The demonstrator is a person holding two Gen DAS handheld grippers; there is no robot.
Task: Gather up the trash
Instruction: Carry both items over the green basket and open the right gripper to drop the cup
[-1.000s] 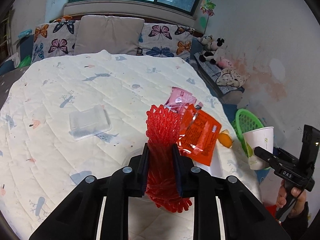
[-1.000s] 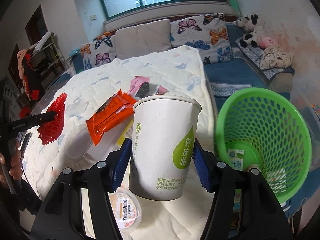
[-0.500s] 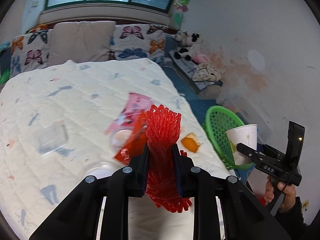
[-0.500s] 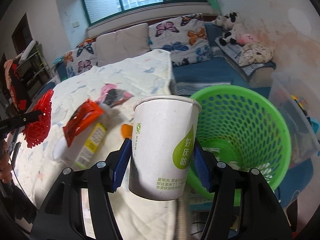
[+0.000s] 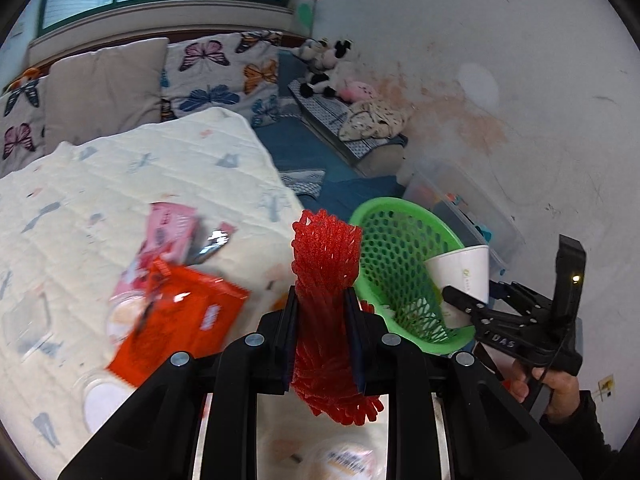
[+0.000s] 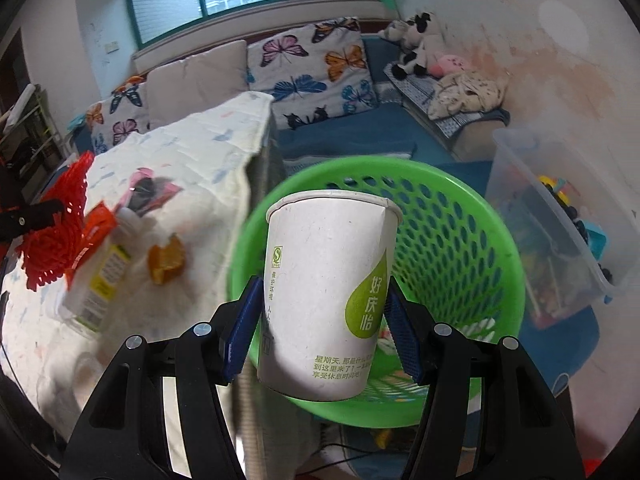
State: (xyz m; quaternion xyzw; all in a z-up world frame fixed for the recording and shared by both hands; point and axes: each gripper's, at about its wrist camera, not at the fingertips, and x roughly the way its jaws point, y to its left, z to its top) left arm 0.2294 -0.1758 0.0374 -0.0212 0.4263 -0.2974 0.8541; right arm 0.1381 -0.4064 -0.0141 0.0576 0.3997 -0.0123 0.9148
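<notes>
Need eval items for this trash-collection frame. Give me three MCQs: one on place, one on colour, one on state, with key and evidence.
1. Where is the paper cup?
A. lying on the quilt
B. held over the green basket
C. inside the clear storage bin

2. What colour is the foam net in the left gripper?
A. red
B. blue
C. yellow

3. How is the right gripper?
A. open and empty
B. shut on the paper cup
C. shut on a wrapper

Key: 1 B, the basket shows behind and below the cup; 2 A, red mesh sits between the pads; 3 B, both blue pads press the cup's sides.
</notes>
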